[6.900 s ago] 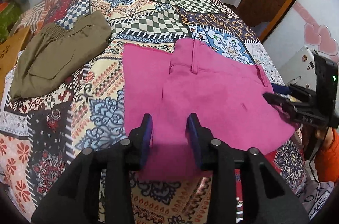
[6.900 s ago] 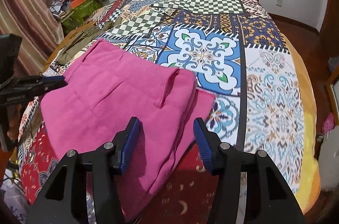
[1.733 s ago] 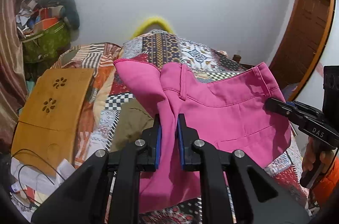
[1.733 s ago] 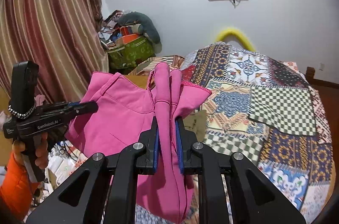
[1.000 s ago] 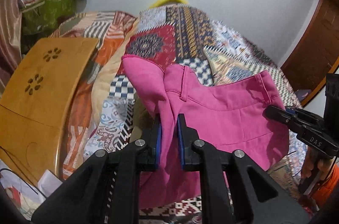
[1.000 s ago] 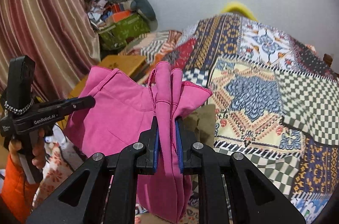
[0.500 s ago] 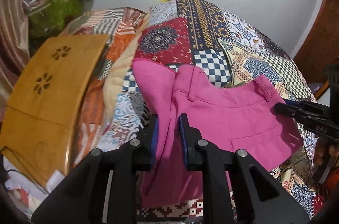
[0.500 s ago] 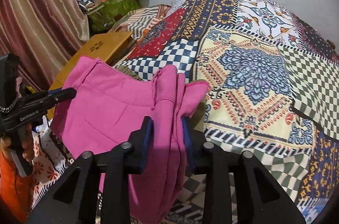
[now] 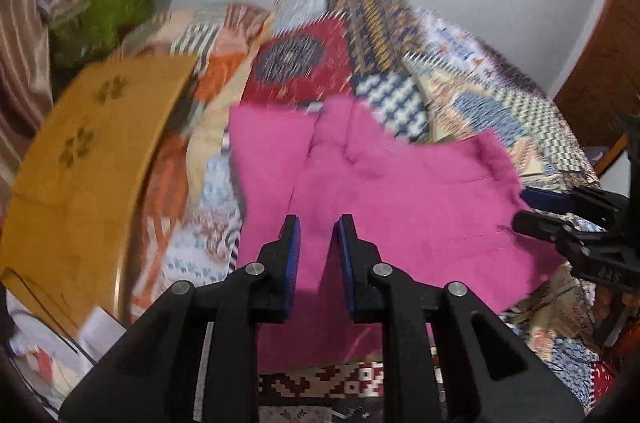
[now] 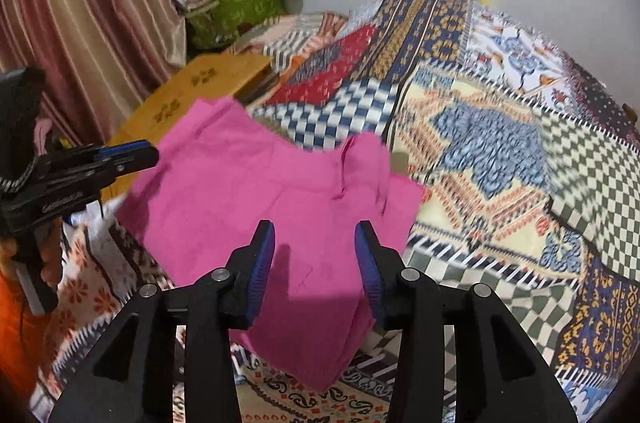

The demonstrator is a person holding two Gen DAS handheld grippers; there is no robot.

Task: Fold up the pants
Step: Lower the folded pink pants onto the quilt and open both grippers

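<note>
The folded pink pants (image 9: 400, 199) lie on the patchwork bedspread (image 9: 460, 75) near its left side; they also show in the right wrist view (image 10: 256, 191). My left gripper (image 9: 317, 227) is open with its jaws apart just above the pants' near edge, holding nothing. My right gripper (image 10: 315, 235) is open wide over the pants' right part, empty. Each gripper shows in the other's view: the right one (image 9: 532, 207) at the pants' right edge, the left one (image 10: 148, 153) at their left edge.
A wooden lap desk (image 9: 88, 151) lies left of the bed. A green bag and piled clutter (image 10: 236, 3) stand by the striped curtain (image 10: 80, 3). A brown door (image 9: 600, 55) is at the right. The bedspread (image 10: 500, 143) stretches right of the pants.
Both grippers have opened and let go of the pink pants, which have dropped flat onto the bed's left side. Before that both carried the pants leftward, pinched shut.
</note>
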